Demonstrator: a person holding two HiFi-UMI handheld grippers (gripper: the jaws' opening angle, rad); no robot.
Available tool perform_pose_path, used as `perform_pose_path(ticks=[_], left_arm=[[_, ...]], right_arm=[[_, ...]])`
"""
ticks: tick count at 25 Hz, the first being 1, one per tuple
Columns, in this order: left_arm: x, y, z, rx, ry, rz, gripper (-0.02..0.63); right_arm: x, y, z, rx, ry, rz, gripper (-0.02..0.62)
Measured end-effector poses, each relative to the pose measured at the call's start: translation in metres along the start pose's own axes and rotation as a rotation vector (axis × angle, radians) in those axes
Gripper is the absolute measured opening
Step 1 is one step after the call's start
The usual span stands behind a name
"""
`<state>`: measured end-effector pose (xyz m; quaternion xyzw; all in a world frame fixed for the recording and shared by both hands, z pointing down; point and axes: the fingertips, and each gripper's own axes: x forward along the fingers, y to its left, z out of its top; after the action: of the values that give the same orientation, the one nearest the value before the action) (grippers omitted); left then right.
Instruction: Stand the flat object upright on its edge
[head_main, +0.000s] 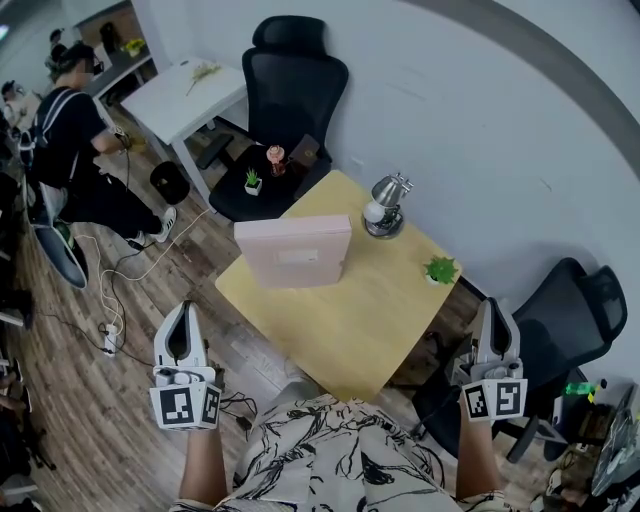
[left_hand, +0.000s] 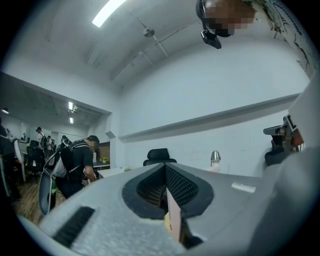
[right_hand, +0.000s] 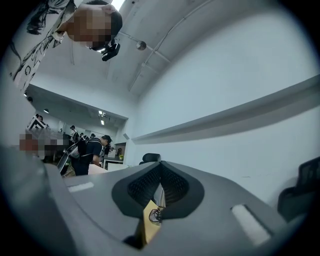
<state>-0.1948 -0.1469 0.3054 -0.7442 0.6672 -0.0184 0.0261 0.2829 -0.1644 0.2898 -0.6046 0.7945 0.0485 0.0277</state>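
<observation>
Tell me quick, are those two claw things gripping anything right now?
Left gripper: closed, holding nothing.
Right gripper: closed, holding nothing.

A white wall (head_main: 480, 90) and wood-plank floor (head_main: 60, 330) surround a yellow table (head_main: 340, 320), black office chairs (head_main: 290, 80) and a white desk (head_main: 190, 100).

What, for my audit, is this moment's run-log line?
object: pink box upright on table | left gripper: shut, empty | right gripper: shut, empty
</observation>
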Motion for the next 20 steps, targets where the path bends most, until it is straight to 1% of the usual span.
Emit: perform_pose_path(ticks=[7,20], left_arm=[[0.0014,0.0008,0.0012,-0.003,-0.004,-0.006,0.003],[0.0059,0.0011,-0.0011,-0.002,0.008,-0.019,0.003]], right_arm=[[0.0027,0.0057,0.0045,0.005,-0.008,0.011,-0.006],[0.0052,0.0098,0.0007,0.018,0.001,0.015,-0.006]])
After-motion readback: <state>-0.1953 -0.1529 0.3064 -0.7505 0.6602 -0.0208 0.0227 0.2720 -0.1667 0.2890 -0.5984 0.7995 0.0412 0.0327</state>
